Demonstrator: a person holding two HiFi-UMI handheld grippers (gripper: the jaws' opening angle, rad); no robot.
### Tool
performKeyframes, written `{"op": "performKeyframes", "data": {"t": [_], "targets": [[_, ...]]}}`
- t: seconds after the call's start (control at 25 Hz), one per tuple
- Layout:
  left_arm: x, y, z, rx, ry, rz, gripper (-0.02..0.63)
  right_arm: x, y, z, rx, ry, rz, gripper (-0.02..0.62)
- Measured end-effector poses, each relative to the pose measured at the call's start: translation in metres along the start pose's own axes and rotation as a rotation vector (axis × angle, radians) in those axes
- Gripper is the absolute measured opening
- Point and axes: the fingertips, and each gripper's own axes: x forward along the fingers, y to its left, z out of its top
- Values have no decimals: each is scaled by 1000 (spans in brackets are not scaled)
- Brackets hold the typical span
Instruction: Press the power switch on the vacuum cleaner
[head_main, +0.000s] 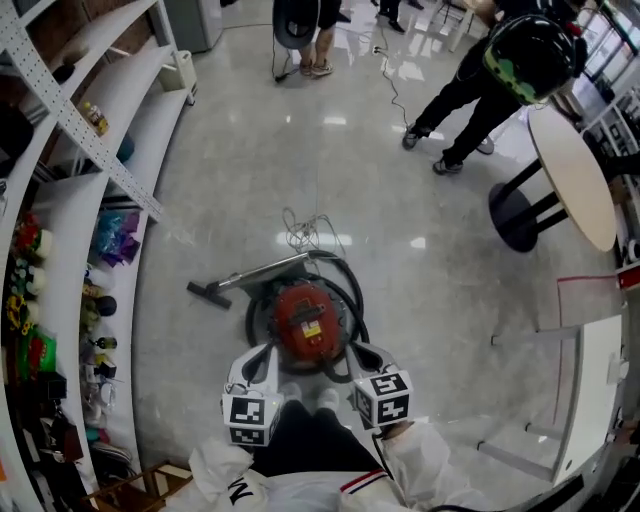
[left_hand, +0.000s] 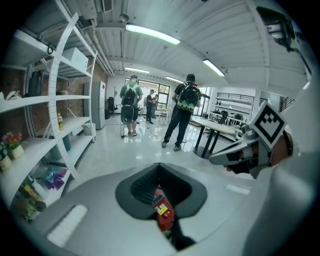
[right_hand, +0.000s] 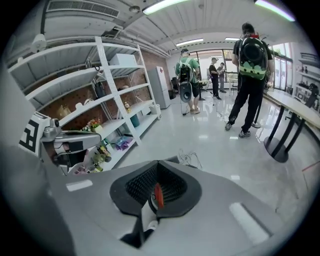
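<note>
A red canister vacuum cleaner (head_main: 305, 318) stands on the glossy floor just ahead of me, a yellow label on its top. Its black hose (head_main: 352, 296) loops round it, and the metal wand ends in a floor nozzle (head_main: 209, 293) to the left. The left gripper (head_main: 266, 354) and right gripper (head_main: 364, 352) hover side by side over its near edge, both shut and holding nothing. The red body also shows in the left gripper view (left_hand: 164, 213) and the right gripper view (right_hand: 158, 196), seen through the hollow between the jaws. I cannot pick out the switch itself.
White shelving (head_main: 70, 230) with small goods runs along the left. A coiled cord (head_main: 305, 232) lies beyond the vacuum. People (head_main: 490, 85) stand further off, next to a round table (head_main: 575, 175). A white table frame (head_main: 600, 375) is at the right.
</note>
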Motion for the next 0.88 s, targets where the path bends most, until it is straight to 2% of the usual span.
{"op": "performKeyframes", "data": {"t": [0.52, 0.88], "targets": [[-34, -14, 82, 57, -123, 25, 0, -80, 7, 96, -17, -238, 6, 2], [-50, -31, 114, 96, -166, 16, 0, -111, 23, 120, -36, -303, 29, 2]]}}
